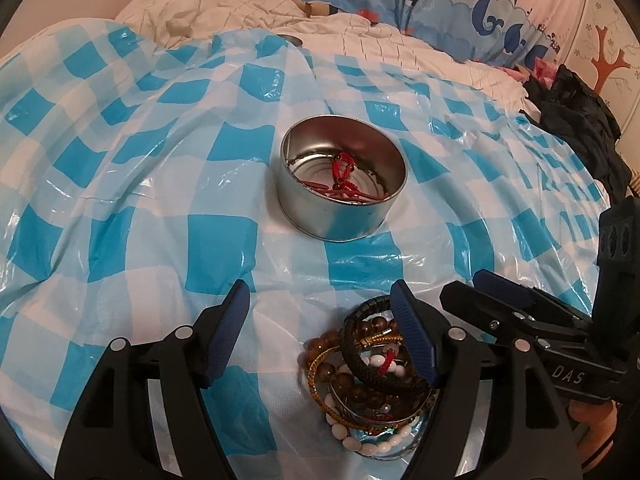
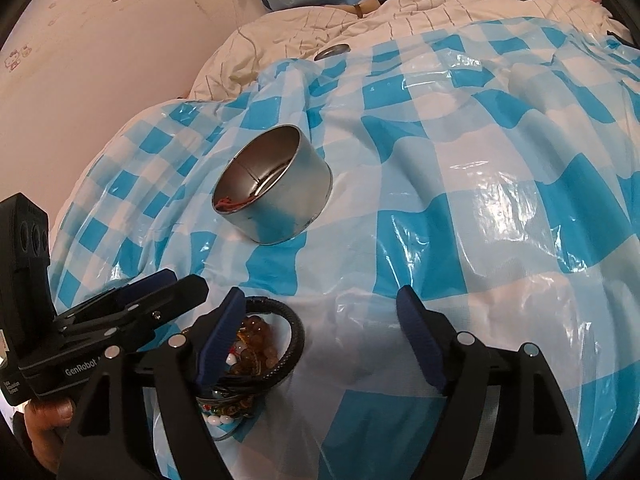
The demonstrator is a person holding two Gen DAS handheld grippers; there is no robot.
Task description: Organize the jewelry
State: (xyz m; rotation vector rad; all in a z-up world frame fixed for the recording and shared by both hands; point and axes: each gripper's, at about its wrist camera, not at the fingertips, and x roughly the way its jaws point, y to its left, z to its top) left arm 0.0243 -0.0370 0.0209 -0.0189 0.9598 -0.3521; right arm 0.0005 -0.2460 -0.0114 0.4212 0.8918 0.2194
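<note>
A round metal tin (image 1: pixel 340 216) stands open on the checked sheet, with a red cord bracelet (image 1: pixel 343 170) lying inside it. Nearer to me, a heap of bracelets (image 1: pixel 360 384) fills a small clear glass dish (image 1: pixel 384 454): amber beads, white beads, gold bangles and a black braided band. My left gripper (image 1: pixel 324 332) is open, and its right finger hangs over the heap without pinching anything. My right gripper (image 2: pixel 320 336) is also open; its left finger sits over the same heap (image 2: pixel 260 354), beside the black band. The tin (image 2: pixel 280 216) lies beyond both grippers.
A wrinkled blue-and-white checked plastic sheet (image 1: pixel 160 240) covers the bed. A flat metal lid (image 1: pixel 292 40) lies at the sheet's far edge. A whale-print duvet (image 1: pixel 440 4) and a white pillow are behind it. A black garment (image 1: pixel 576 112) is at the right, near the wall.
</note>
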